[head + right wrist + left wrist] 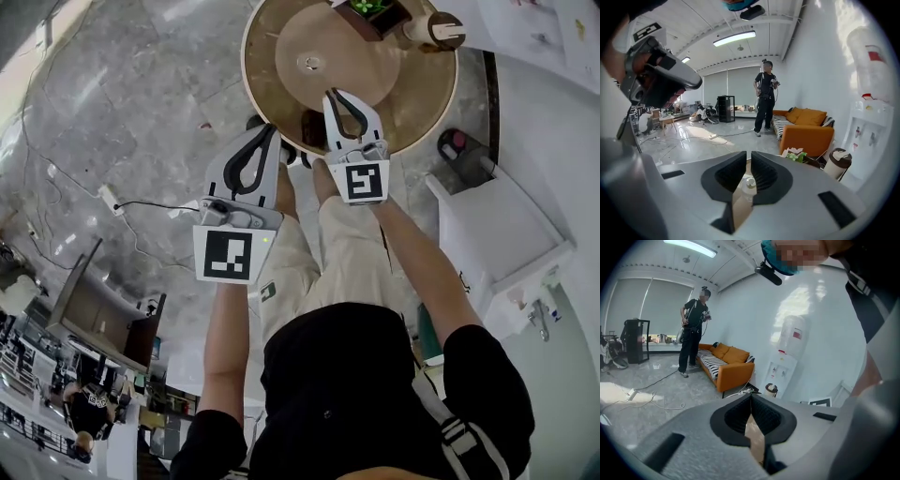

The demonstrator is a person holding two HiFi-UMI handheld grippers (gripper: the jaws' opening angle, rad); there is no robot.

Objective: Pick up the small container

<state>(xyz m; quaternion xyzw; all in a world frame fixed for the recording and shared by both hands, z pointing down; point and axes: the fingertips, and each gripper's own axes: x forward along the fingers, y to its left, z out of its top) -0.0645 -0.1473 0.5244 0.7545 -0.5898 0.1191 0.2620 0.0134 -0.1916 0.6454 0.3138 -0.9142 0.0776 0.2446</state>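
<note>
Left gripper (751, 396) and right gripper (748, 157) are both pressed together, empty. The container (433, 30) looks light, rigid and smooth. Best hold, I judge, is across its body at mid-height.

Right claw (337, 94) over round table (281, 94)

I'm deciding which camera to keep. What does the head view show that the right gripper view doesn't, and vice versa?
Head view only: the whole round table and the person's legs. Right gripper view only: an orange sofa, a ceiling light, the shaded windows. Both: the brown-lidded cup, the small plant and the right gripper, its fingers together.
</note>
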